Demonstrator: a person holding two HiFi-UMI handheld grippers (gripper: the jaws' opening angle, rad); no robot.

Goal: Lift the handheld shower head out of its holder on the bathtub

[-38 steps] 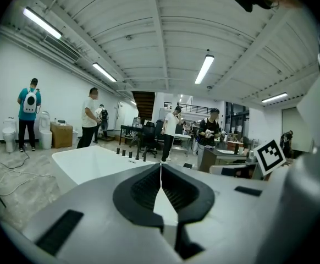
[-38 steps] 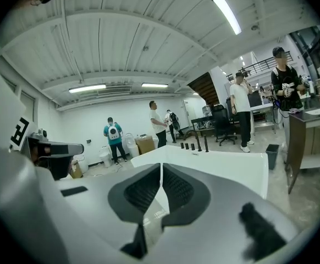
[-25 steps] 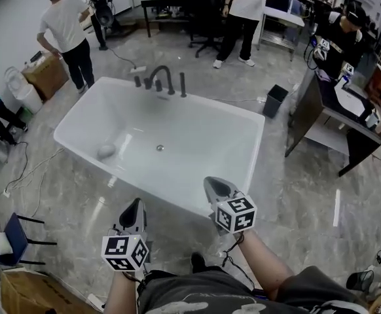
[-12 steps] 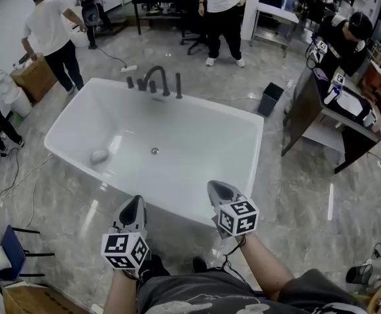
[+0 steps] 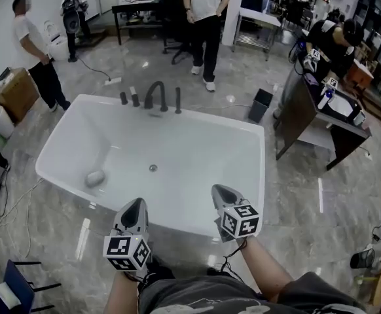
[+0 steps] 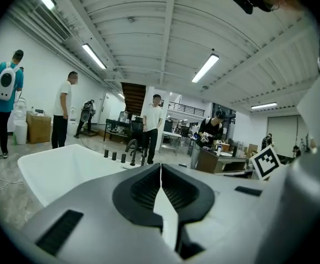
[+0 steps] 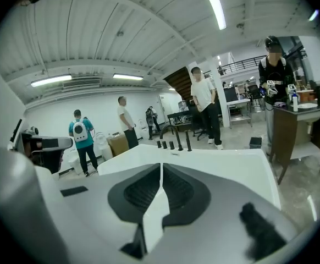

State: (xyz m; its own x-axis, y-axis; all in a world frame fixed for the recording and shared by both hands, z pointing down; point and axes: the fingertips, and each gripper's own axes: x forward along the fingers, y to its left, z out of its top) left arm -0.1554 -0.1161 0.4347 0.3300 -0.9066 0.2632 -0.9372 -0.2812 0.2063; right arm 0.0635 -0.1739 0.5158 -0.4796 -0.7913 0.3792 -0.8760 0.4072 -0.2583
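Head view: my left gripper (image 5: 134, 207) and right gripper (image 5: 218, 191) both have their jaws pressed together on nothing, above the bathtub's (image 5: 263, 169) near rim. Across the tub, the shower head (image 5: 177, 101) stands upright in its holder on the far rim, just right of the curved spout (image 5: 155, 94).

Head view: camera on the person's head, facing forward and steeply down; tub (image 5: 203, 142) seen whole from above its near long side; left hand-held gripper (image 5: 136, 205) and right hand-held gripper (image 5: 218, 190) at the bottom edge, close to the lens.

Left gripper view: camera rides that hand-held gripper, low, facing almost level along its own jaws, across the tub toward the tap (image 5: 156, 95); ceiling (image 6: 165, 37) takes the upper half.

Right gripper view: same mount, similar heading, from further right.

Shared by all three: tub rim, tap, person in white shirt (image 5: 202, 12) beyond.
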